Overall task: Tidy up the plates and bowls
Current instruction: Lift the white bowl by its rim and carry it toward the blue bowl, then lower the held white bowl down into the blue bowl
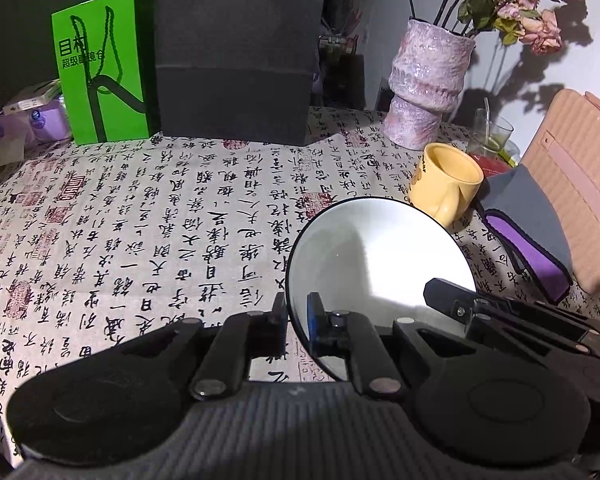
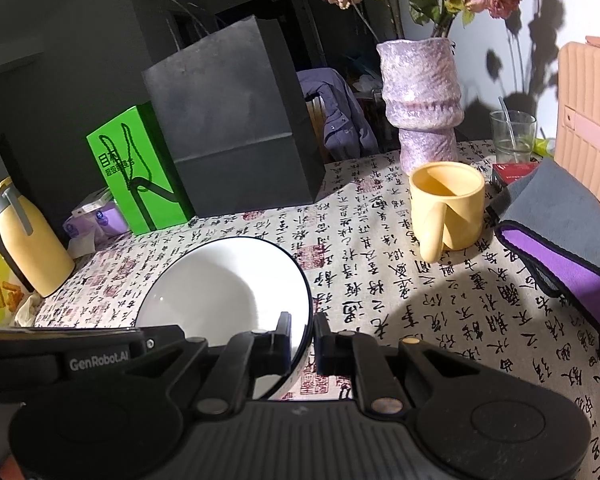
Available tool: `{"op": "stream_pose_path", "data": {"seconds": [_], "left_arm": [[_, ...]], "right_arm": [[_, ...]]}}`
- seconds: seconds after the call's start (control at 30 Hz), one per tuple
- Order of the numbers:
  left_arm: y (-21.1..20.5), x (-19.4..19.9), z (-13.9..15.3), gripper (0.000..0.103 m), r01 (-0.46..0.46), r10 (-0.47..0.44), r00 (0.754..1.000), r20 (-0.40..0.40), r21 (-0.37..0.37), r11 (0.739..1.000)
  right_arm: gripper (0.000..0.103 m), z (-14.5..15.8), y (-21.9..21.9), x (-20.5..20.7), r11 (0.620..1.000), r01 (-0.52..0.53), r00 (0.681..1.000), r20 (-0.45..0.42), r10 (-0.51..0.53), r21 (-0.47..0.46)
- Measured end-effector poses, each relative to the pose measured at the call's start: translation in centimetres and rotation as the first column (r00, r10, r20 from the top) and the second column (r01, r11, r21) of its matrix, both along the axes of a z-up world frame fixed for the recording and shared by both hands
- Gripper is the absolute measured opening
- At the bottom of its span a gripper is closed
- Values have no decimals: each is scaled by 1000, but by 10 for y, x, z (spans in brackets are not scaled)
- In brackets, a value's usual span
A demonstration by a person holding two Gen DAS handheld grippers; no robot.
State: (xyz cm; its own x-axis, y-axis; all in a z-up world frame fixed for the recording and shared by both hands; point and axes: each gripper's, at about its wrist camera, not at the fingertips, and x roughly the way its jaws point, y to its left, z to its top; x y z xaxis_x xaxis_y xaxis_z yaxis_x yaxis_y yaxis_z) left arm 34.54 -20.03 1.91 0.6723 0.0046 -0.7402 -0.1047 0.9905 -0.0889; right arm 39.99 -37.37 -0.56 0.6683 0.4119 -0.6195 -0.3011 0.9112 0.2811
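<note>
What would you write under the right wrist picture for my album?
Right gripper jaws pinch the rim of a white bowl above the calligraphy tablecloth, near a yellow mug.

"GenRobot.AI" stands in pale letters on the left gripper (image 2: 100, 360) body, seen from the right wrist. The green bag (image 1: 104, 68) bears "目村", and the tablecloth (image 1: 160, 220) is printed with Chinese calligraphy and red seals.
</note>
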Motion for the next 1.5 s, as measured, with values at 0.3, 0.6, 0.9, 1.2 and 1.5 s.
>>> {"op": "stream_pose_path", "data": {"seconds": [0.3,0.6,0.9,1.2,1.5], "left_arm": [[15,-16,6,10,-12,13,1000,18,-20,1000],[32,-36,12,10,-30,32,999,36,-36,999],[53,-56,16,10,-55,58,997,53,-61,997],[74,-78,19,10,-82,87,994,66,-78,994],[90,-98,21,10,-107,113,990,80,-84,991]], "right_arm": [[11,10,13,-15,1000,-11,1000,17,12,-14],[11,18,30,-30,999,-30,999,34,31,-32],[11,24,49,-48,998,-52,997,50,54,-42],[11,27,67,-67,996,-76,995,59,78,-38],[11,30,83,-86,994,-100,993,63,103,-38]]}}
